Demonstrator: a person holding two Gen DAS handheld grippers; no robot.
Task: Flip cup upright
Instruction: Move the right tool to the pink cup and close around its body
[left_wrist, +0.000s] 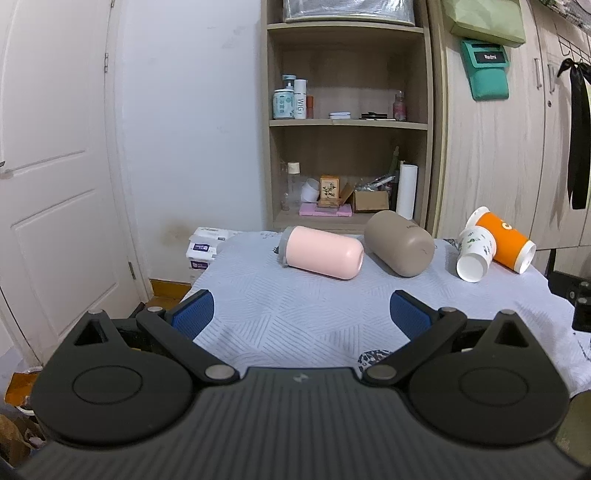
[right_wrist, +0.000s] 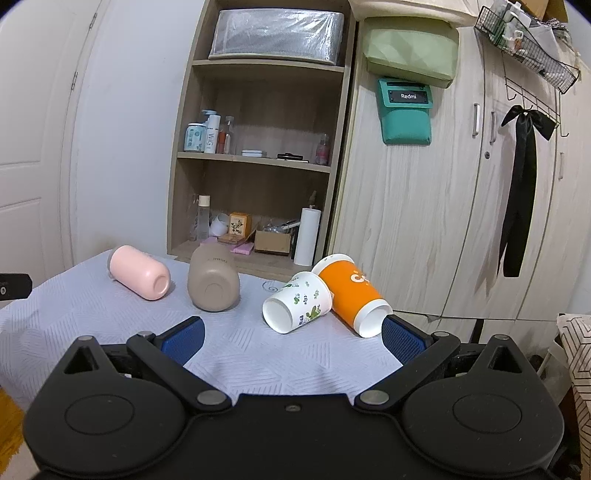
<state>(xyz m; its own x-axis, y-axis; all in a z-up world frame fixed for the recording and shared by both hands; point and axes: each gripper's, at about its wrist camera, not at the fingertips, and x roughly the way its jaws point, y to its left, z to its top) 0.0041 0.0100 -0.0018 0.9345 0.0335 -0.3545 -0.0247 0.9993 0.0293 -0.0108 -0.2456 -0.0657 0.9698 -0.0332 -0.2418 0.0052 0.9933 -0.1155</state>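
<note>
Several cups lie on their sides on a table with a pale blue-grey cloth (left_wrist: 295, 314) (right_wrist: 240, 350). From left to right: a pink cup (left_wrist: 321, 252) (right_wrist: 142, 272), a taupe cup (left_wrist: 400, 243) (right_wrist: 213, 282), a white paper cup with green prints (left_wrist: 474, 253) (right_wrist: 297, 301) and an orange paper cup (left_wrist: 504, 240) (right_wrist: 351, 291). My left gripper (left_wrist: 301, 312) is open and empty, above the cloth in front of the pink and taupe cups. My right gripper (right_wrist: 291, 338) is open and empty, just in front of the white cup.
A wooden shelf unit (left_wrist: 347, 122) (right_wrist: 258, 158) with bottles and boxes stands behind the table. Wardrobe doors (right_wrist: 424, 221) are at the right, a white door (left_wrist: 55, 184) at the left. Boxes (left_wrist: 203, 247) sit on the floor by the table's far left corner.
</note>
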